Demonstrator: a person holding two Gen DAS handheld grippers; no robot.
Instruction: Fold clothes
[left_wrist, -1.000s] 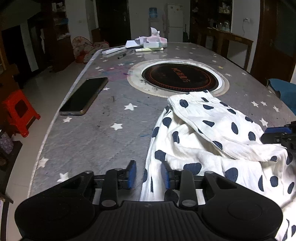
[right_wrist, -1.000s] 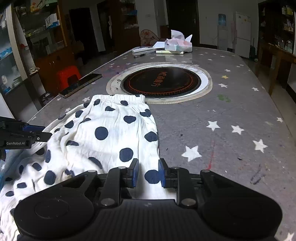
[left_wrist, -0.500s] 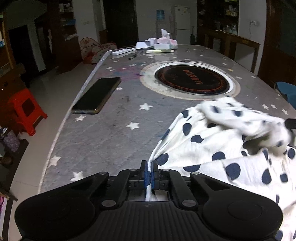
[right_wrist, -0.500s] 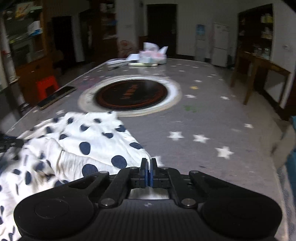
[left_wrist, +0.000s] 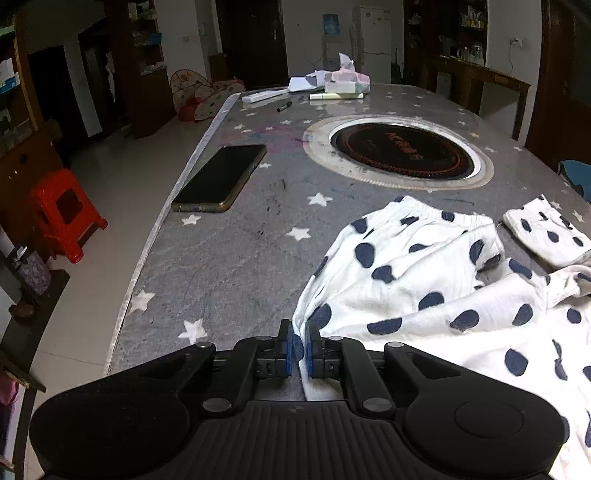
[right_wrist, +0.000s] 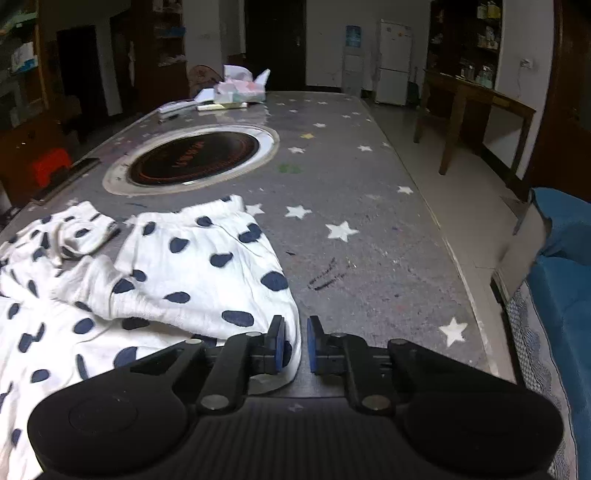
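A white garment with dark blue dots (left_wrist: 436, 288) lies crumpled on the grey star-patterned table (left_wrist: 236, 266). It also shows in the right wrist view (right_wrist: 177, 273), spread to the left. My left gripper (left_wrist: 299, 345) is nearly shut, with the garment's left edge pinched between its blue pads. My right gripper (right_wrist: 295, 347) has its jaws a little apart, and the garment's right edge lies between them against the left pad.
A dark phone (left_wrist: 221, 177) lies near the table's left edge. A round black cooktop (left_wrist: 400, 149) is set in the table's middle. Papers and a tissue box (left_wrist: 345, 83) sit at the far end. A blue seat (right_wrist: 565, 280) stands right of the table, a red stool (left_wrist: 64, 210) left.
Both grippers closed on the garment's edges and pulled it apart sideways and toward the near edge. The right gripper's jaws have since parted a little. The cloth now lies wider and flatter.
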